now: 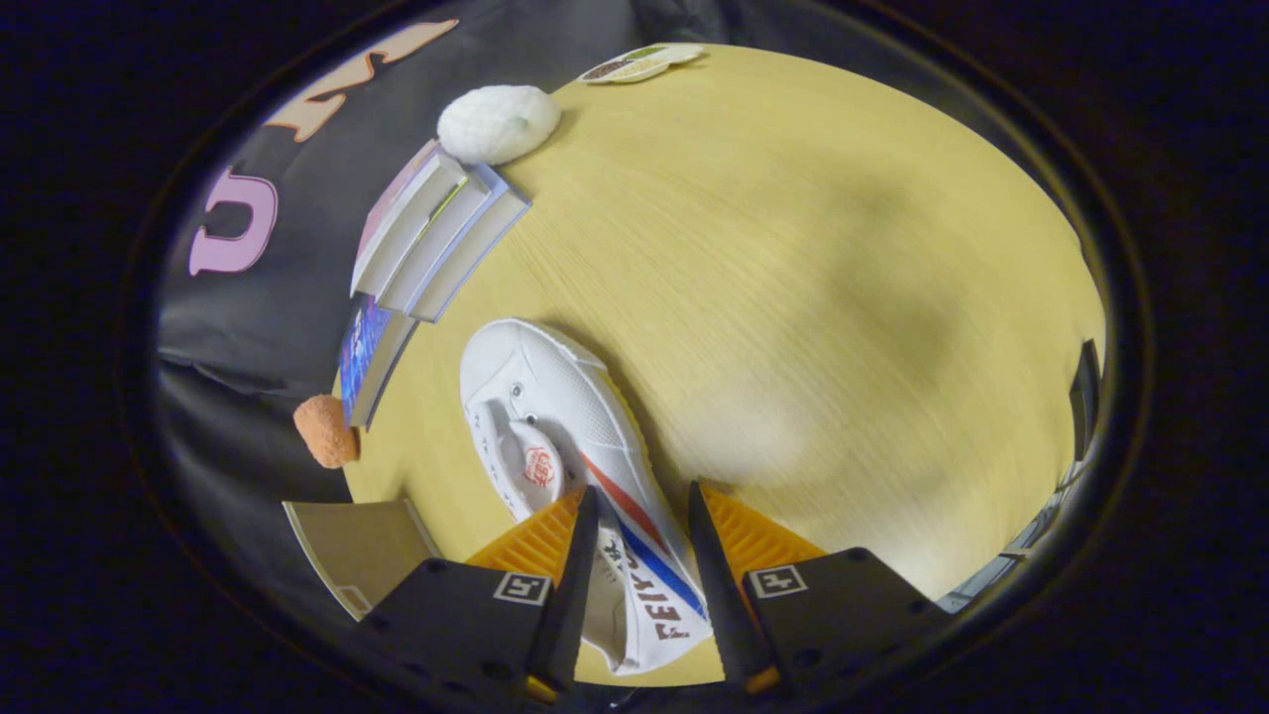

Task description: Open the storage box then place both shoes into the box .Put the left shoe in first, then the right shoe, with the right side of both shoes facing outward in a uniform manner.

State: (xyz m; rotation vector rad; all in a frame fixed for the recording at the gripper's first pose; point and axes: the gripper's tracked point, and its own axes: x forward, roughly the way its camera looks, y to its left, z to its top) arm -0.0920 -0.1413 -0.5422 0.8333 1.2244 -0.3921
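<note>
I hold white shoe (555, 426) heel between gripper (642, 516) fingers, both sides pinching. Loose pinch, shoe could slip, drop on table (793, 248).

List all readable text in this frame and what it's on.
"FEIY", rest cut off: side of the white shoe, which lies between the jaws of the gripper; grip unclear.
Red emblem on the shoe tongue: too small to read.
Books: covers blurred.
Cards at the table's far edge: too small.

Warm light, soft shadows, fisheye warp
</note>
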